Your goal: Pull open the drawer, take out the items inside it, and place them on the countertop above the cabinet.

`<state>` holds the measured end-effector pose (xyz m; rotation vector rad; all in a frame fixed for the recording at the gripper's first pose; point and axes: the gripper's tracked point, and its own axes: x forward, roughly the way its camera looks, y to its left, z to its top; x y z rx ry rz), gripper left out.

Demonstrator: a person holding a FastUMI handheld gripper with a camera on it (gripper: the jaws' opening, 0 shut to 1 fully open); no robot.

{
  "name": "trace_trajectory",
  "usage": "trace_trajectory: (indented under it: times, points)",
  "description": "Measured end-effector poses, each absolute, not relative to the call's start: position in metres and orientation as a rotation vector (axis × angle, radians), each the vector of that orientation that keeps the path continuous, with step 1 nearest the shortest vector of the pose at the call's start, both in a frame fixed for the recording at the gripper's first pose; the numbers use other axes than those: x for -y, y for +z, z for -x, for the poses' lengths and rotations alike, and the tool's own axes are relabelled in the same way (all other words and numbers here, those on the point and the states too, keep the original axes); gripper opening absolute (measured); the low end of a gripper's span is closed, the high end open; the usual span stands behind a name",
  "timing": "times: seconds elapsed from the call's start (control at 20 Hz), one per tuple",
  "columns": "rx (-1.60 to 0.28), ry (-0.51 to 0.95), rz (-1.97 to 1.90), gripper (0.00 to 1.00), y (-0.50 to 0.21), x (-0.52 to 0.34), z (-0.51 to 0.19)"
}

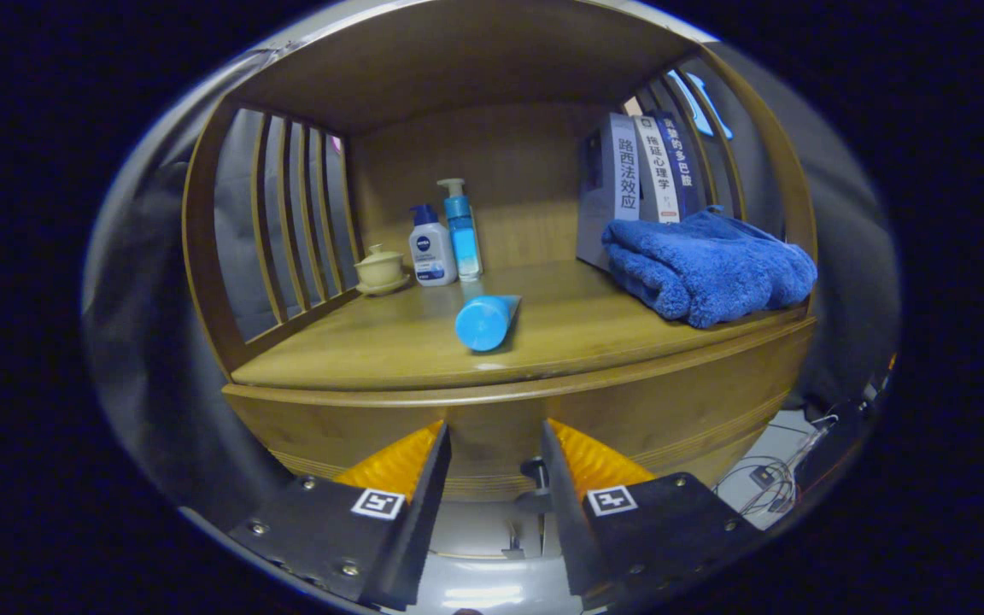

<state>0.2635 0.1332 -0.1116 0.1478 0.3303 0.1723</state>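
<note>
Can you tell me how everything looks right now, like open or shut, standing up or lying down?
Gripper: open, empty, in front of the drawer.
Drawer: shut.
Tube: lying on the countertop, cap on.
Two pump bottles: upright, at the back.
Teacup: upright on a saucer, lid on.
Towel: folded, lying.
Books: standing behind the towel.

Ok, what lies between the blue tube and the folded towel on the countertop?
Nothing: bare countertop separates the blue tube from the folded towel in the gripper view. The open fingers hover below, near the drawer knob.
</note>
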Motion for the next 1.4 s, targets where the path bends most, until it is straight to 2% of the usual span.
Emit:
trace_trajectory:
  times: [0.2, 0.25, 0.55, 0.9, 1.2, 1.4]
  points:
    - [-0.384, 0.227, -0.102, 0.64, -0.116, -0.141, -0.259]
    - [-0.398, 0.249, -0.093, 0.69, -0.116, -0.145, -0.255]
    - [-0.482, 0.294, -0.03, 0.69, -0.116, -0.138, -0.214]
    - [-0.5, 0.211, 0.167, 0.68, -0.099, -0.061, -0.158]
    - [-0.488, 0.11, 0.226, 0.65, -0.091, 0.019, -0.137]
    - [-0.46, 0.11, 0.231, 0.65, -0.096, 0.055, -0.133]
